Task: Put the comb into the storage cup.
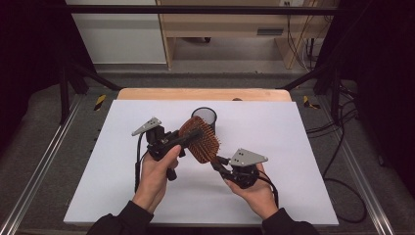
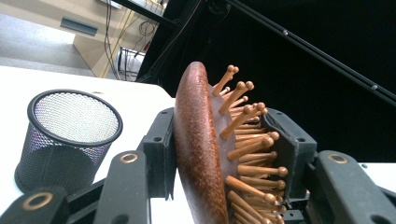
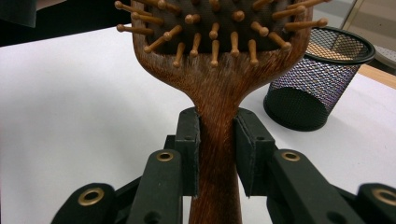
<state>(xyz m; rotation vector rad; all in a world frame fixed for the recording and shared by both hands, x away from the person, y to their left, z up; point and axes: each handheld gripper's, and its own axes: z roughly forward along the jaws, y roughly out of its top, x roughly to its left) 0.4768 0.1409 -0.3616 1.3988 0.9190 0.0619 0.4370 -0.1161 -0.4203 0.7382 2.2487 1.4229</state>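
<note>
The stiff, light wooden brush (image 1: 199, 140) is clamped twice: left gripper (image 2: 219, 154) across its head, right gripper (image 3: 217, 154) sensibly on the handle.

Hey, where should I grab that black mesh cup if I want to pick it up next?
Take the mesh cup by its rim, coming from above with one jaw inside and one outside. It stands upright and open-topped, and its thin stiff rim suits a pinch. Its wide round body may not fit between them.

The hairbrush (image 3: 217, 88) is reddish-brown speckled wood, its pegs (image 2: 247, 149) paler tan with rounded tips set in a dark pad. The mesh cup (image 2: 65, 135) is black with a fine woven grid. The gripper jaws are black with brass-coloured rivets. The table (image 1: 274, 127) is plain white
</note>
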